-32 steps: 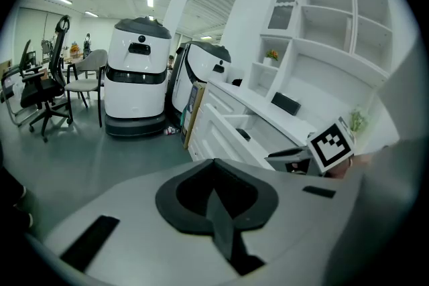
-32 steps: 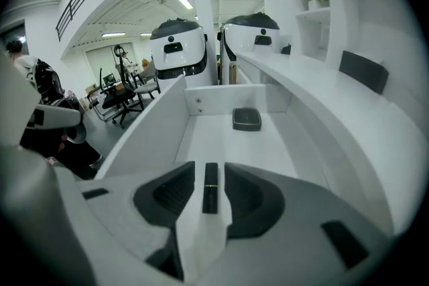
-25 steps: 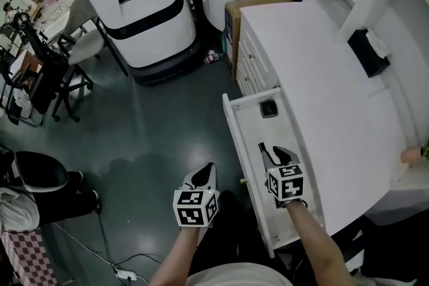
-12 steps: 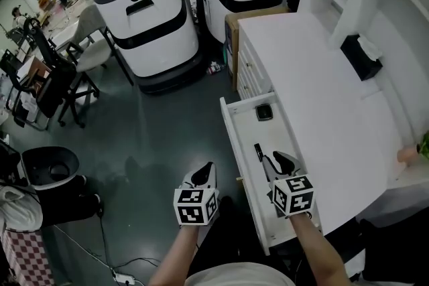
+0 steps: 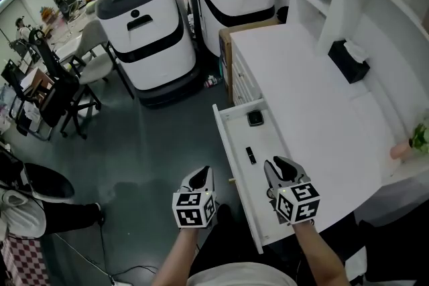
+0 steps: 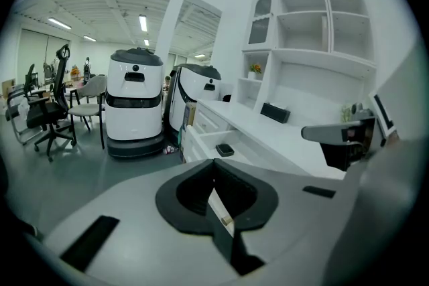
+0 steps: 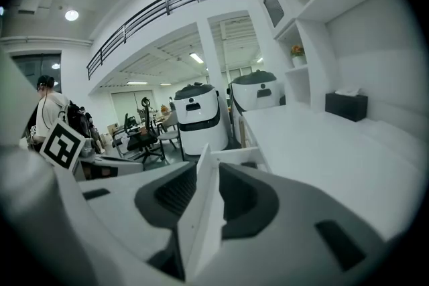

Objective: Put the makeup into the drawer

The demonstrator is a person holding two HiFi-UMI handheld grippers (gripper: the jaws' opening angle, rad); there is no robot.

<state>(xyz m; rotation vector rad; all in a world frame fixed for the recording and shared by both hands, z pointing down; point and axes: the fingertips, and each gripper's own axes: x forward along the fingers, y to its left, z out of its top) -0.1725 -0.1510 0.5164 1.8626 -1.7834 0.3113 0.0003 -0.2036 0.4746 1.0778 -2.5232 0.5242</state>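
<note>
A: Just changed at the drawer?

B: Right claw [image 5: 285,169] lifted up and out of the open drawer [image 5: 267,140], with jaws narrowed just now to roughly half apart. Nothing gripped, only the drawer's white edge visible through the gap. Slim black makeup stick [image 5: 250,155] left lying loose on the drawer bottom, at 11 o'clock from that claw and clear of it.

A: And elsewhere?

B: Small dark compact [image 5: 255,118] further in, at 12 o'clock from the stick, near the drawer's far end. Left claw [image 5: 201,176] closed and empty, hovering over the grey floor [image 5: 161,144] at 9 o'clock from the drawer. White table [image 5: 315,110] at 3 o'clock, bearing a black tissue box [image 5: 347,61], no makeup visible there. Probably placing finished, with the drawer not yet pushed shut.
</note>
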